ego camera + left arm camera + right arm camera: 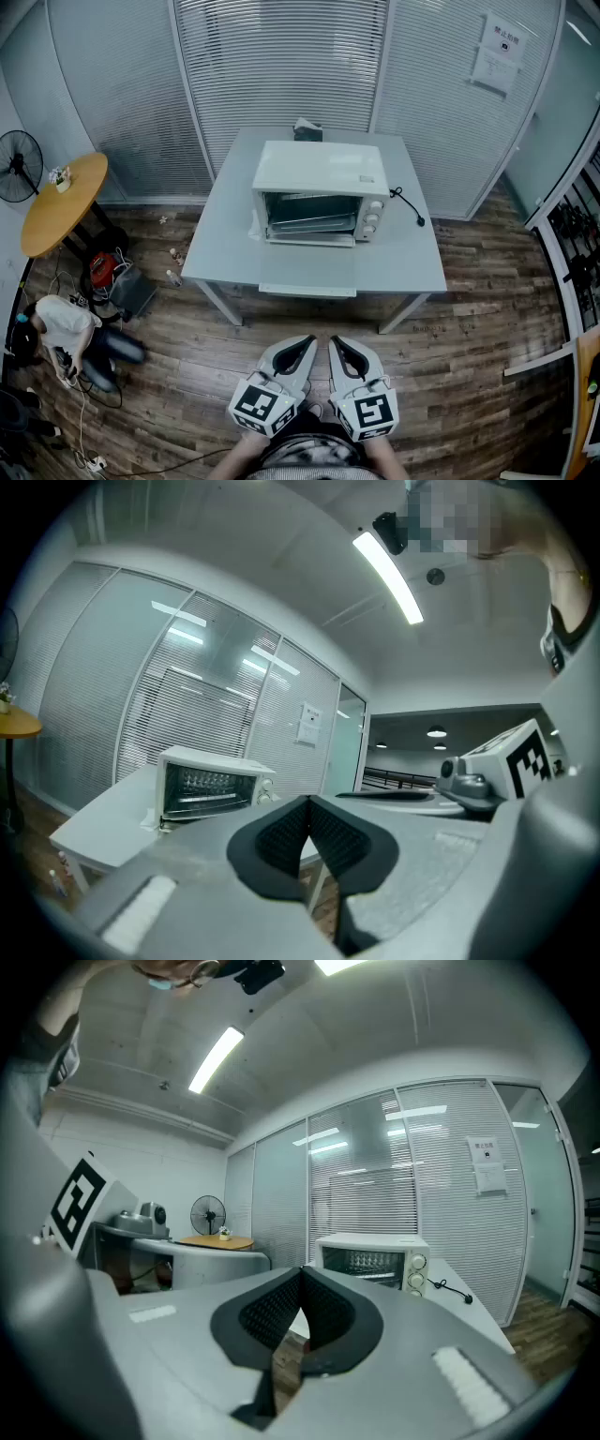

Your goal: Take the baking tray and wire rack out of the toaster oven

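Jaws clenched empty, left gripper point(302, 345) and right gripper point(339, 347) face toaster oven point(319, 173); unopened, they could shove its baking tray point(309, 224) back.

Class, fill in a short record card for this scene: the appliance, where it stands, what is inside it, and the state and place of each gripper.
Appliance: white toaster oven
Stands on: pale table, toward its far side
Inside: metal baking tray visible, not yet taken out
Left gripper: shut, empty, short of the table
Right gripper: shut, empty, short of the table
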{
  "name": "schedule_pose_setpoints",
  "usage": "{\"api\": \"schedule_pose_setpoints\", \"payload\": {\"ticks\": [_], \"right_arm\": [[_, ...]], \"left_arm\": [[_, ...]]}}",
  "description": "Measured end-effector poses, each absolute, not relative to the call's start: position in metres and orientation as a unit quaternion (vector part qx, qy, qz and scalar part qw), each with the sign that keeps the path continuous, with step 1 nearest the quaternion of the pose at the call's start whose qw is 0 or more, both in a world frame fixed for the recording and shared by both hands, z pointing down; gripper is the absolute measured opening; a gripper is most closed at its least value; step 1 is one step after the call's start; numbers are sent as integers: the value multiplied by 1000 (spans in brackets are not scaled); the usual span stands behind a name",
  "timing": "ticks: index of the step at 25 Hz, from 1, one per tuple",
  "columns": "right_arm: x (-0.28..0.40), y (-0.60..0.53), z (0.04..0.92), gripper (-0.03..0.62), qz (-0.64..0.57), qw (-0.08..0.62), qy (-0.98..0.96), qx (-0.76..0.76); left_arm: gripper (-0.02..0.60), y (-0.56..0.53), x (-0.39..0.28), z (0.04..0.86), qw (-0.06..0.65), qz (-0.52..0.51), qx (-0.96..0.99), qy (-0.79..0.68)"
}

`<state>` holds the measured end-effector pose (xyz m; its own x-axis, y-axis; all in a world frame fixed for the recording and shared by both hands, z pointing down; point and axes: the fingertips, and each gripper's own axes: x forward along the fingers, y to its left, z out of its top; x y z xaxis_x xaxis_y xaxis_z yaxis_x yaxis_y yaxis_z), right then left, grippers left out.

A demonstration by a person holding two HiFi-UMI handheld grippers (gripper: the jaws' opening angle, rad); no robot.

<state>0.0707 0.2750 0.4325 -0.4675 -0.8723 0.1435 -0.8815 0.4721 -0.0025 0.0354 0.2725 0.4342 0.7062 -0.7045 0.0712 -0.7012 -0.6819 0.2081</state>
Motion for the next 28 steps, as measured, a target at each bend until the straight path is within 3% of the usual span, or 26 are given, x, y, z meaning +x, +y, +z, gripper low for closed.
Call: {"api": "schedule_pose_setpoints", "payload": {"ticks": [13, 28], "right_arm": [[62, 256, 431, 2, 63, 37, -864, 498], [57, 104, 431, 2, 71, 31, -842, 534]], "left_arm": [[3, 255, 32, 435, 111, -13, 920, -376], [3, 102, 25, 432, 123, -25, 936, -328]]}}
